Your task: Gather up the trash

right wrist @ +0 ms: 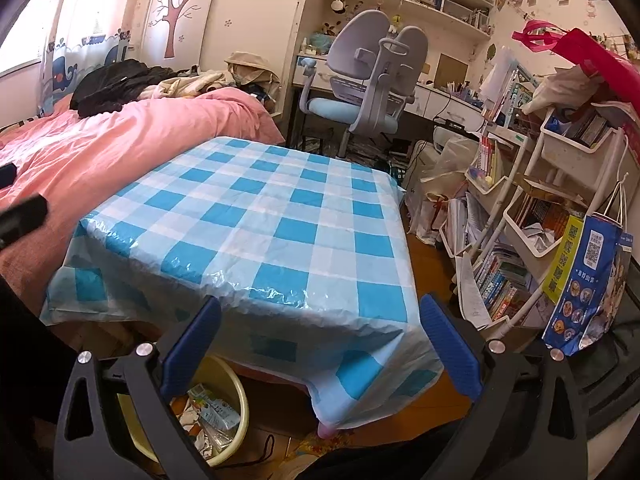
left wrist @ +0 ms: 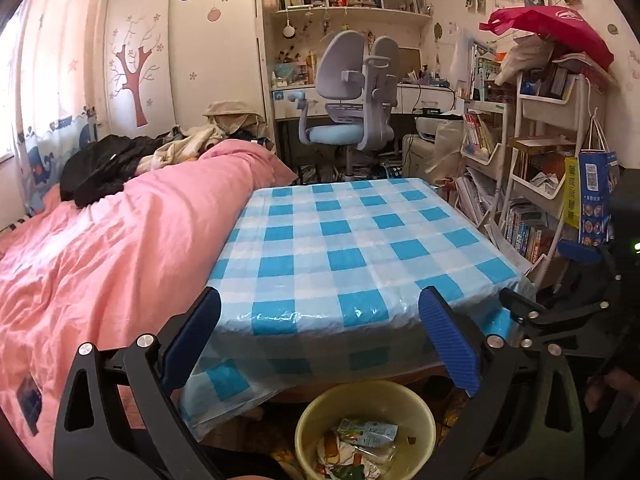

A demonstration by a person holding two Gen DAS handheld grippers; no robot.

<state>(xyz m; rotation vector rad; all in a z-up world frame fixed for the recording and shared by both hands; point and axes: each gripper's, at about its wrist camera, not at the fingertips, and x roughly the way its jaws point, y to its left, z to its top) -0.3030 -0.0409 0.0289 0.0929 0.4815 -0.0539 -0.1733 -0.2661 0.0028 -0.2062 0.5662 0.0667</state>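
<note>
Checkered table (left wrist: 360, 240) above upright trash bucket (left wrist: 424, 420), mouth upward; both tools spread, unloaded.

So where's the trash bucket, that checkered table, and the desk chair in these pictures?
yellow trash bucket (left wrist: 306, 426): left wrist view, on its rim at the left side.
checkered table (right wrist: 256, 216): right wrist view, on the middle of the cloth-covered top.
desk chair (left wrist: 348, 135): left wrist view, on the blue seat cushion.

Glossy crinkled plastic tablecloth (left wrist: 360, 248); matt plastic bin (left wrist: 308, 432).
</note>
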